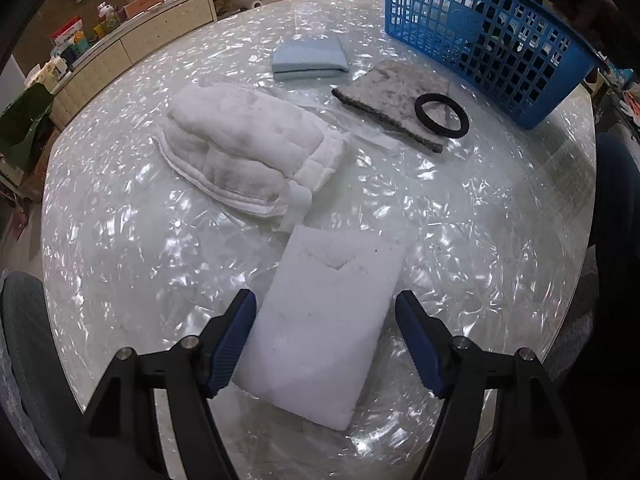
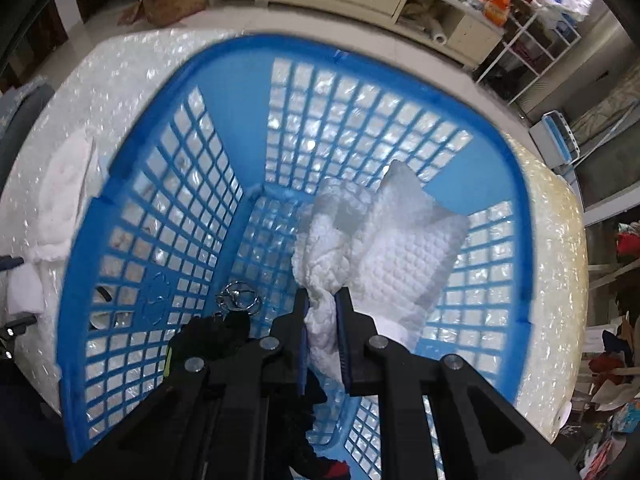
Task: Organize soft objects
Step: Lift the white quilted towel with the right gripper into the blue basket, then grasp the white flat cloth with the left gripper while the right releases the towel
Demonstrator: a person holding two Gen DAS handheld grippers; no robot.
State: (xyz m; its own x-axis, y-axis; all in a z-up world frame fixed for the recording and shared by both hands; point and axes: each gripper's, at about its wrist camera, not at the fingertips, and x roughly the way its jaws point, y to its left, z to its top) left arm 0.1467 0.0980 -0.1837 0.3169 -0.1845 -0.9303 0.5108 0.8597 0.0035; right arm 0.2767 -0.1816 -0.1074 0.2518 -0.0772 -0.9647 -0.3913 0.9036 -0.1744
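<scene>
1. Left wrist view: left gripper (image 1: 326, 340) points down at the table (image 1: 120, 248), jaws apart, straddling a white foam pad (image 1: 324, 332). Left blue pad (image 1: 232, 344) looks right at the foam's edge, right one stands clear w/ a gap; no clamp.
2. Same view, farther back: folded white quilted cloth (image 1: 244, 152) just behind the foam, light blue folded cloth (image 1: 310, 60), grey felt piece (image 1: 396, 100) w/ a black ring (image 1: 442, 114) lying on it. Blue basket (image 1: 480, 32) at far right, near the felt.
3. Right wrist view: right gripper (image 2: 322, 320) is inside the blue basket (image 2: 240, 80), jaws together, pinching a white textured cloth (image 2: 384, 240); the cloth's free end lies against the basket's far-right wall.
4. Same view: black item w/ metal key rings (image 2: 238, 300) on basket floor, just left of the gripper.
</scene>
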